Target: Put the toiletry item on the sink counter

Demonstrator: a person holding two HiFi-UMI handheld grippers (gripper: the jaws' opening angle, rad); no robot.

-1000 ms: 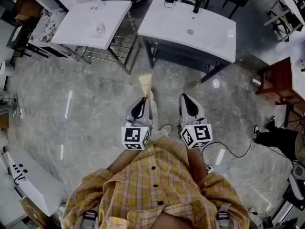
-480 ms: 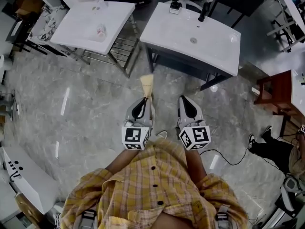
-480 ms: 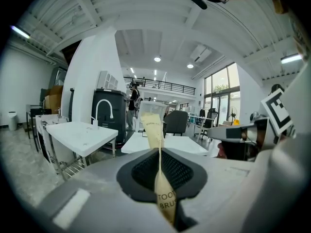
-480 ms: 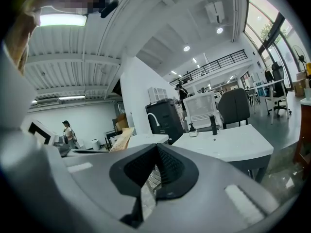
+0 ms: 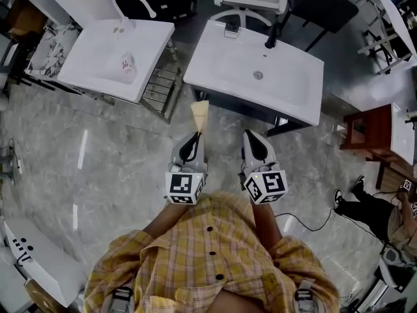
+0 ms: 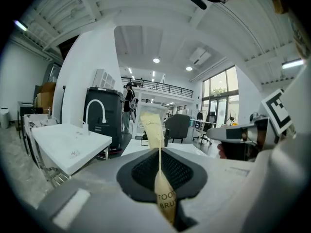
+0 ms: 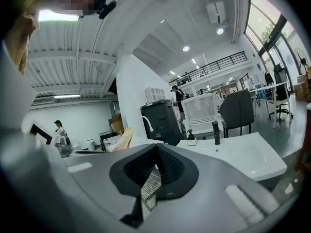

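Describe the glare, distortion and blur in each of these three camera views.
Head view: sharp, with streaky light reflections on the glossy floor. Left gripper view: fisheye bending, dark corners, bright windows; the toothbrush packet near the lens is readable. Right gripper view: same fisheye curve, ceiling light blown out.

Left gripper (image 5: 197, 136), right gripper (image 5: 251, 135) advanced; toothbrush packet (image 5: 199, 114) nearer sink counter (image 5: 293, 87).

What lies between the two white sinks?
In the head view, a metal rack stands against the left sink, and a strip of grey floor separates it from the right sink.
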